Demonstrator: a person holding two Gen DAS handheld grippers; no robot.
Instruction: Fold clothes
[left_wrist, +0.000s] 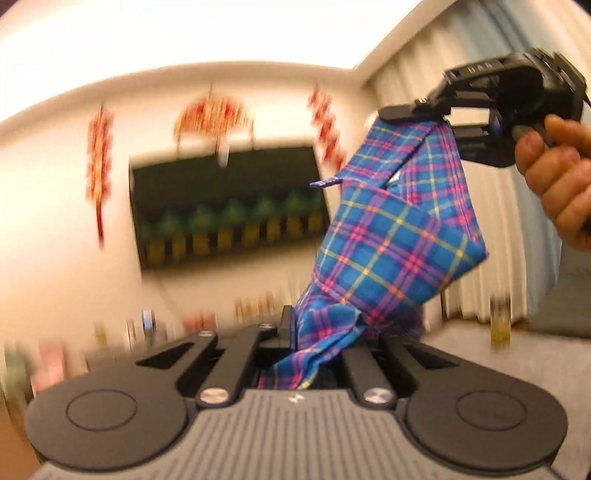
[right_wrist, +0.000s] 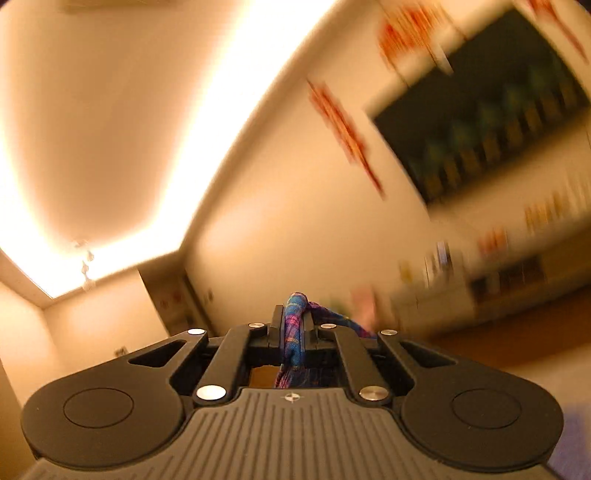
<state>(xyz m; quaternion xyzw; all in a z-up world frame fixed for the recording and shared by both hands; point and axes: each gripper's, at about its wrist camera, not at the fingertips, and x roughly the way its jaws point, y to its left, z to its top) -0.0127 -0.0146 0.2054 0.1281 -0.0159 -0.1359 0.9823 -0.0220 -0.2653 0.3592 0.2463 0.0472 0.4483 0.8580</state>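
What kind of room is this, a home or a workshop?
Probably a home living room: a dark wall-mounted television, red hanging decorations beside it, cream floor-length curtains, and a grey sofa.

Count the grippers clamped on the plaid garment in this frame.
2. The left gripper pinches the plaid garment at its lower end; the right gripper, held by a hand at upper right, grips its top edge. Its own camera shows cloth between its fingers.

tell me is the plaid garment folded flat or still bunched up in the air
Bunched, in the air, not folded. The plaid garment hangs crumpled between the right gripper above and the left gripper below, both clamped on it.
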